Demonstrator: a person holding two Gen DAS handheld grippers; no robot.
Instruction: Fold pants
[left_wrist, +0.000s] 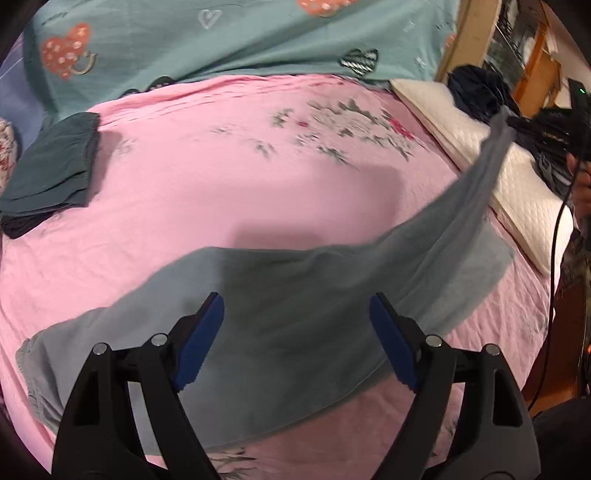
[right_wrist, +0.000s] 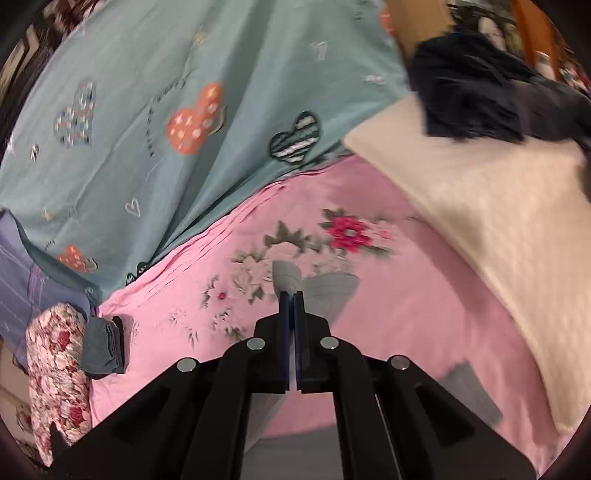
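Note:
Grey pants (left_wrist: 303, 295) lie spread across the pink flowered bedsheet (left_wrist: 221, 166), waistband at the lower left. My left gripper (left_wrist: 295, 314) is open and hovers over the middle of the pants, holding nothing. One leg end (left_wrist: 495, 147) is lifted to the right, held by my right gripper (left_wrist: 517, 122). In the right wrist view my right gripper (right_wrist: 293, 295) is shut on the grey leg hem (right_wrist: 286, 275), raised above the sheet (right_wrist: 388, 314).
A folded dark green garment (left_wrist: 55, 166) lies at the left and also shows in the right wrist view (right_wrist: 103, 347). A teal heart-print blanket (left_wrist: 221, 40) lies at the back. A white pillow (left_wrist: 509, 184) with dark clothes (left_wrist: 480, 92) sits at the right.

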